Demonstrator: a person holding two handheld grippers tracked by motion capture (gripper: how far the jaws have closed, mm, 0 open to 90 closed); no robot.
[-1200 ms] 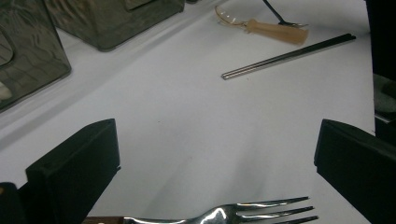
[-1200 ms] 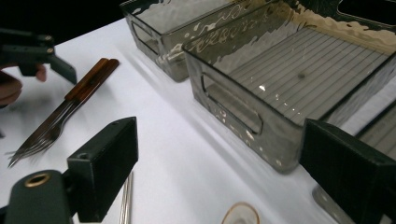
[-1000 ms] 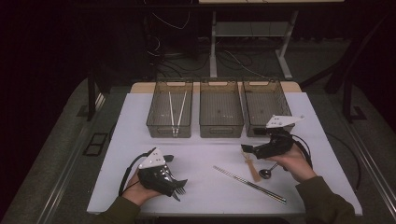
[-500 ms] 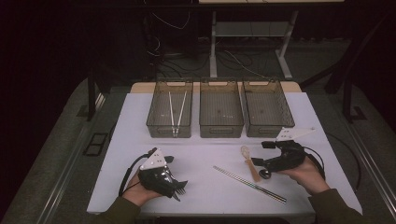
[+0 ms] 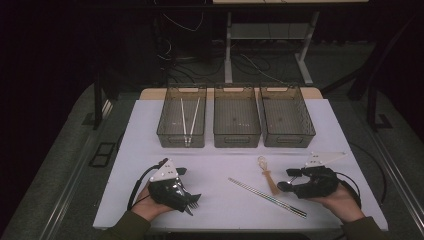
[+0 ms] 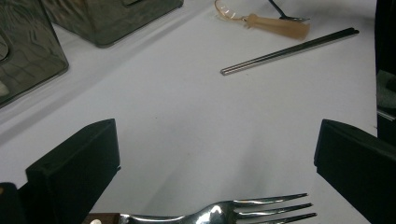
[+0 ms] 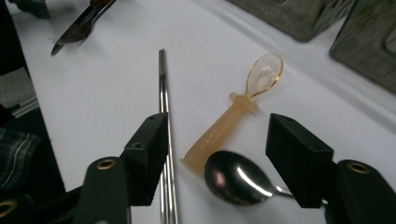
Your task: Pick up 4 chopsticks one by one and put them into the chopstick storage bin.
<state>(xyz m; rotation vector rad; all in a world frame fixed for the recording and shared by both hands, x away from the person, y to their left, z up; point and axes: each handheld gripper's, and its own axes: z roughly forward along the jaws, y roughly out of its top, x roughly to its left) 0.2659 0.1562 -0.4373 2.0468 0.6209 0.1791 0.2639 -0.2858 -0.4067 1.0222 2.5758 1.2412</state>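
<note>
Right gripper (image 5: pixel 289 179) lowered over metal spoon (image 7: pixel 236 178)

From up high on the person's side we look forward and down over the white table (image 5: pixel 225 165) to three bins at its far edge. Our left gripper view skims low across the tabletop toward the metal chopsticks (image 6: pixel 289 51). Our right gripper view sits close above those same chopsticks (image 7: pixel 163 116), facing back.
</note>
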